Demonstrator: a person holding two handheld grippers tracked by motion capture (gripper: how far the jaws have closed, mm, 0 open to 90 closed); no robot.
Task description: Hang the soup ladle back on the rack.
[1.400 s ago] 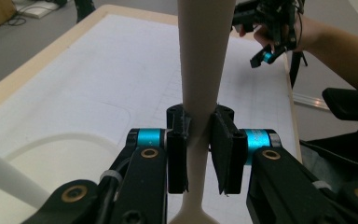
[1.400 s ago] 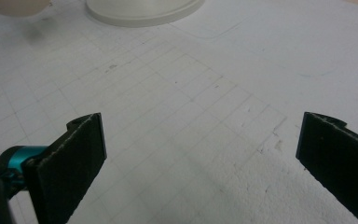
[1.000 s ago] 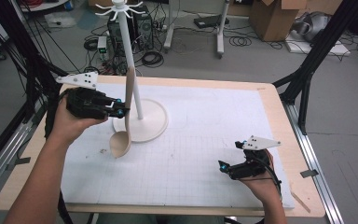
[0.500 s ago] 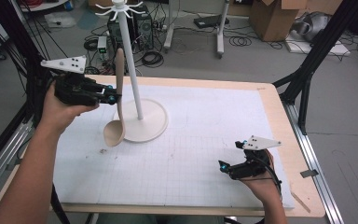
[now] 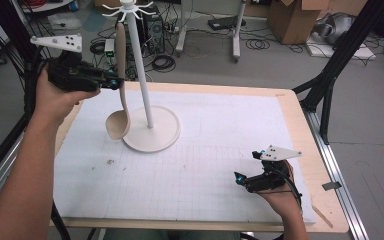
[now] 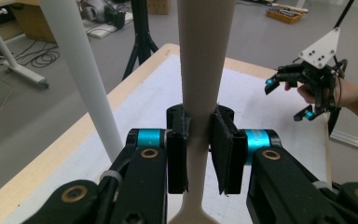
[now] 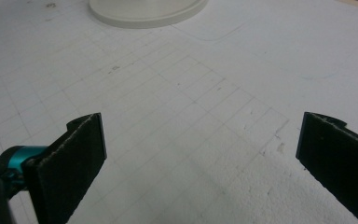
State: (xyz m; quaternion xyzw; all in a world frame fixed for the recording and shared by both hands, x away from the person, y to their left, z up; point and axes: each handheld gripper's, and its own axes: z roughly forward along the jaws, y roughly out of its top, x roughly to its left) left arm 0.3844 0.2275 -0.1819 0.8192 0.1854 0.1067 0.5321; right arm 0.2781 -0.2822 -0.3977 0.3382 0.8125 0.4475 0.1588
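Note:
A beige wooden spoon (image 5: 119, 90) hangs upright in the air, bowl down, beside the white pole of a hook stand (image 5: 141, 75). My left gripper (image 5: 114, 80) is shut on the spoon's handle (image 6: 202, 93), with both black pads pressing its sides. The spoon's bowl (image 5: 117, 125) hovers just above the stand's round base (image 5: 152, 134). The stand's top carries several white hooks (image 5: 130, 7), level with the tip of the handle. My right gripper (image 5: 238, 178) rests low over the white mat near the front right, jaws wide apart with only mat between them (image 7: 200, 140).
A white gridded mat (image 5: 205, 150) covers the wooden table (image 5: 300, 120). Black frame legs (image 5: 330, 75) stand at the table's sides. Cables, a desk frame and cardboard boxes (image 5: 290, 20) lie on the floor beyond the far edge.
My left hand has lifted the spoon; its bowl has left the mat and the handle has come up alongside the stand's pole. The right hand has stayed put.

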